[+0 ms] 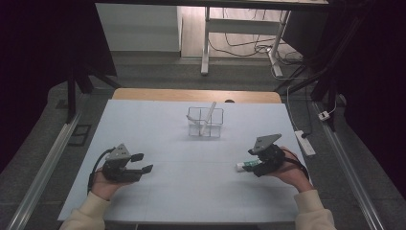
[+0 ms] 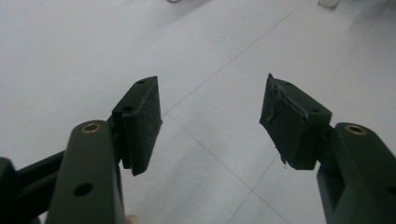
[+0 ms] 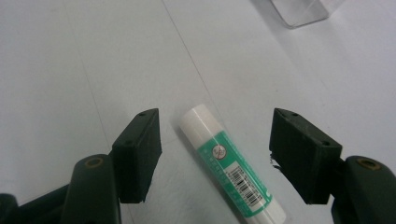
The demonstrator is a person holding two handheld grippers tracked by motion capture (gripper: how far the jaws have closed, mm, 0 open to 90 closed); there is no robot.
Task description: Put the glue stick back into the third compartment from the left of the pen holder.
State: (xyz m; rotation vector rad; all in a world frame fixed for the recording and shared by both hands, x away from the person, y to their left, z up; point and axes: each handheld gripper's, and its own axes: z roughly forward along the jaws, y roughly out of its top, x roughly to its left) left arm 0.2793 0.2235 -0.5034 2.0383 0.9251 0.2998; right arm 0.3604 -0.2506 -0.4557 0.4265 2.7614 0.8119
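Right now I see the big white table (image 1: 191,191) first, with lots of bare room in the middle and at the far left. My left gripper (image 1: 141,163) sits low near the front left, held in my left hand (image 1: 103,184), and it points toward the middle. Its jaws stand wide apart with nothing but table between them. My right gripper (image 1: 253,166) is near the front right, held in my right hand (image 1: 293,173), not far from the table's right edge. It points left and down at the glue stick (image 3: 231,173). Its jaws are wide too, and the glue stick lies flat on the table between them, touching neither pad. The clear box (image 1: 205,122) stands well apart, near the far edge, with white sticks leaning inside it. I cannot tell what those sticks are. From up high, my right gripper covers part of the glue stick. In the right gripper view, the picture's bottom edge cuts off its near end.
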